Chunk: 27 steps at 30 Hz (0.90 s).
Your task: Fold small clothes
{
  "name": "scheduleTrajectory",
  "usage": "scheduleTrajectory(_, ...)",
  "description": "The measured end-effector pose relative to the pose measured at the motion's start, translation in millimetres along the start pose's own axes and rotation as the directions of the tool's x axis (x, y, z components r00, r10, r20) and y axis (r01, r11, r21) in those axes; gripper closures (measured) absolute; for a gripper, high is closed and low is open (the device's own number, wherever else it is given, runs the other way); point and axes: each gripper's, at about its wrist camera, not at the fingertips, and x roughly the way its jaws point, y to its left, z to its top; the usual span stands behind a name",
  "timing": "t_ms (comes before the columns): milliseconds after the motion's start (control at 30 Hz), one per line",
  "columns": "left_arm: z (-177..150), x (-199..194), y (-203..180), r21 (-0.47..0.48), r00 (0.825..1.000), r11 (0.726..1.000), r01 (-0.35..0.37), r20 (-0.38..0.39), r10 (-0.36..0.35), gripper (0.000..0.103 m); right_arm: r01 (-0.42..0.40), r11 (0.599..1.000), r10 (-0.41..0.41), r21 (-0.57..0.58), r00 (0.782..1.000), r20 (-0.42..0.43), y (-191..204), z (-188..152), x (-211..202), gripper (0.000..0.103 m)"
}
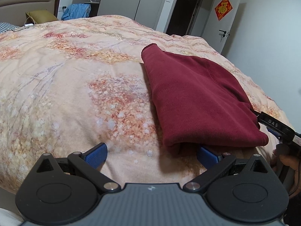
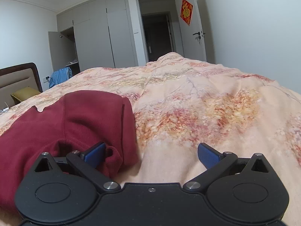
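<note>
**Red garment folded on the bed, both grippers spread wide at its near edge**

From the left wrist camera I see my left gripper [image 1: 151, 155] with its blue fingers far apart and nothing between them. The dark red garment [image 1: 193, 98] lies folded on the floral bedspread [image 1: 65, 79], ahead and to the right; its near corner overhangs my right-hand finger [image 1: 207, 157], while the other finger sits over bare bedspread. The right gripper [image 1: 274, 127] shows at the garment's right edge.

From the right wrist camera, my right gripper [image 2: 151, 155] is also wide open and holds nothing. The garment [image 2: 79, 116] lies ahead and to the left, a bunched edge touching the left-hand finger [image 2: 95, 155]. The other finger is over bare bedspread [image 2: 207, 103], well apart from the cloth.
</note>
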Motion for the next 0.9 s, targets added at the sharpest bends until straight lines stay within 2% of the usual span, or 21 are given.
scheduleTrajectory(200,0.5,-2.8,3.4,-0.020,1.000,1.000,0.016,0.002,-0.016,0.000,0.010,1.000,-0.010,-0.004,0.999,0.042,2.5,-11.3,-13.1,0.000)
scheduleTrajectory(900,-2.0,-6.8,4.4,-0.023,1.000,0.999,0.022,0.004,-0.022,0.000,0.032,0.999,-0.032,-0.006,0.995,0.091,4.6,-25.8,-24.1,0.000)
